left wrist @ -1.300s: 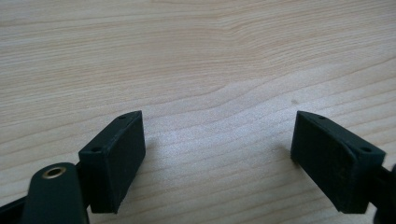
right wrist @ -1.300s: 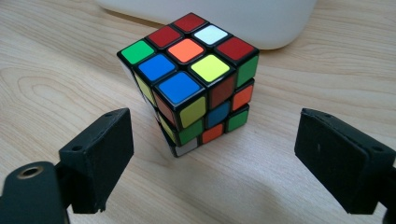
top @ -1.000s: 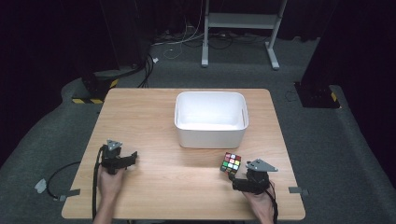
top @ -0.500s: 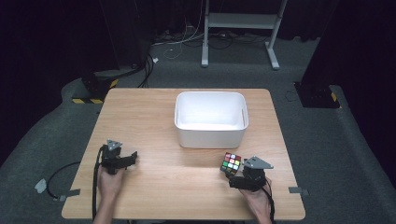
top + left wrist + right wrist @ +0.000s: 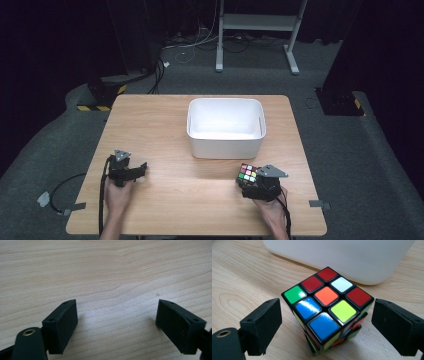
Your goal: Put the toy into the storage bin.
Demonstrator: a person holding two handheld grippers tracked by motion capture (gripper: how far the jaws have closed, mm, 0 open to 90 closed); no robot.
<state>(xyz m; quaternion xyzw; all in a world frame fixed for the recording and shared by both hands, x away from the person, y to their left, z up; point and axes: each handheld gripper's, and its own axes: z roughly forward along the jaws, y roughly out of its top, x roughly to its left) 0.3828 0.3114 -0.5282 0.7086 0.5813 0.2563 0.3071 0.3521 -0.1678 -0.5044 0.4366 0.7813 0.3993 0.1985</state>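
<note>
A scrambled puzzle cube (image 5: 247, 174) (image 5: 327, 306) rests on the wooden table (image 5: 200, 195), just in front of the white bin (image 5: 225, 127). My right gripper (image 5: 254, 184) (image 5: 332, 327) is open, its jaws on either side of the cube's near corner without touching it. At the table's left my left gripper (image 5: 141, 169) (image 5: 117, 323) is held by a hand; it is open over bare wood with nothing between its jaws.
The white bin (image 5: 342, 257) looks empty and stands at the table's centre back. Cables trail from both grippers off the front edge. Beyond the table are a metal stand (image 5: 255, 35) and floor cables on grey carpet.
The right gripper has moved forward and slightly left, so its jaws now flank the cube. The left gripper has stayed put.
</note>
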